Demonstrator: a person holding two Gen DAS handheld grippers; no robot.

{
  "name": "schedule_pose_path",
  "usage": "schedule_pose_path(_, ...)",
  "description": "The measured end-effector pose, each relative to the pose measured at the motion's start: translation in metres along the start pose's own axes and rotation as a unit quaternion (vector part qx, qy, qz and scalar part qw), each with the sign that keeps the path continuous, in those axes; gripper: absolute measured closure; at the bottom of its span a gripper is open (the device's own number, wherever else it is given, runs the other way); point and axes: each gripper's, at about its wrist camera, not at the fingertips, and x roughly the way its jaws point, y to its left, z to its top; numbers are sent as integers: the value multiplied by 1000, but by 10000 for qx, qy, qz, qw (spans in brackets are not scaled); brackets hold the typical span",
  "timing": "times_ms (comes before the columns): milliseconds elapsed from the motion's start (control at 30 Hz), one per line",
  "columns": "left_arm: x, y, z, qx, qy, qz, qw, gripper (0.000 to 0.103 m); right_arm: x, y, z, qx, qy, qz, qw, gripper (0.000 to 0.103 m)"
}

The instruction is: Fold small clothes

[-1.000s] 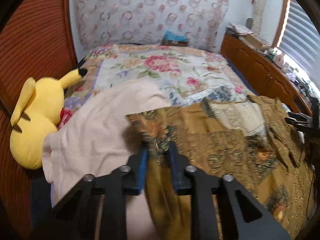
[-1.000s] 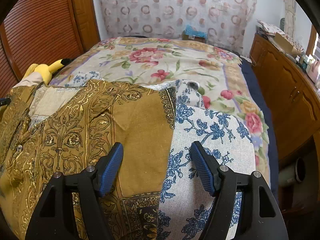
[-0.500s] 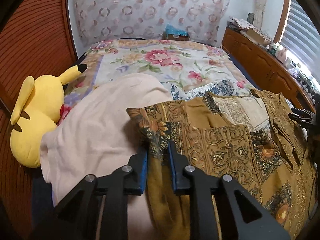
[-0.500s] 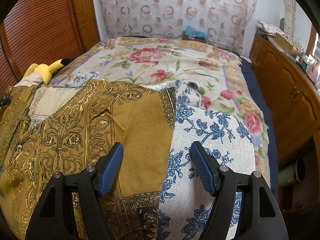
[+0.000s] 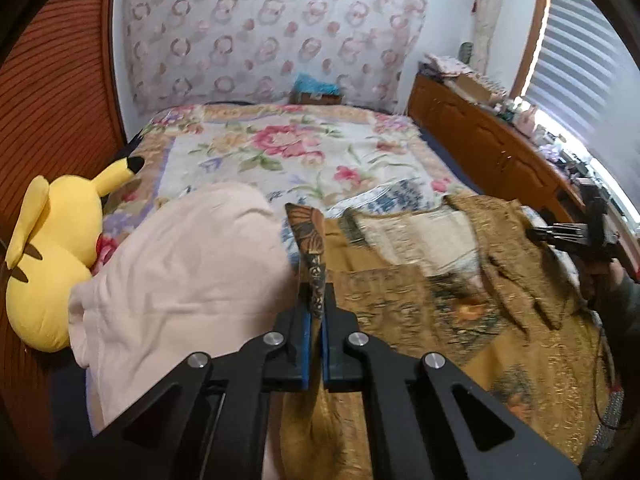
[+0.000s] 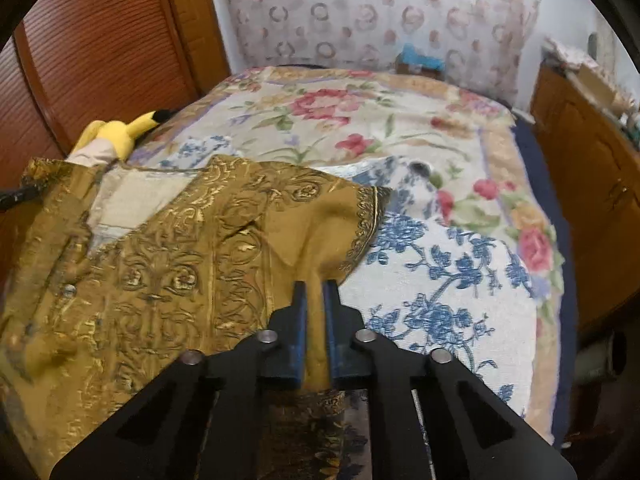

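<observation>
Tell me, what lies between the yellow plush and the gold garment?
A pale pink cloth lies between the plush and the garment, as the left wrist view shows.

Daylight enters through the blinds (image 5: 580, 60) at right, glaring along the sill. Room evenly lit, shadows soft. Fisheye bends edges; corners vignetted black. Slight motion blur throughout.

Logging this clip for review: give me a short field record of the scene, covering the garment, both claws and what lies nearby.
setting: bed with floral bedspread
garment: gold patterned garment, spread out, edges lifted
left claw: shut on garment's edge
right claw: shut on a garment fold
beside garment: pale pink cloth, yellow plush toy
under garment: blue floral cloth
fold: not yet made
</observation>
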Motion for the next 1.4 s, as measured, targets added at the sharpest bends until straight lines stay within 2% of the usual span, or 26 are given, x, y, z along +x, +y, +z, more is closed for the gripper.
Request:
schedule_pose_path(267,-48,-22,-1,105,-399,-182,9990,103,-57,18,-4,62,-662,43,9978,101)
schedule_pose_path(500,-91,-31,-32,131,-628,-186,9978,103,-112,46,-27,-139,-1043,112,9944,101)
schedule_pose_path(967,-142,-24,-143,-40,-755,-23,9971,103,-169,78,-142,-36,-1251,-63,9921,101)
schedule_pose_path(1200,-176,-35,-178,13,-878,-49,9961,103,-206,91,-197,-95,-1267,-188,9917,101)
schedule_pose_path(1400,-192,-45,-210,36,-711,-40,9975,103,-227,100,-237,-68,-1172,-161,9930,101)
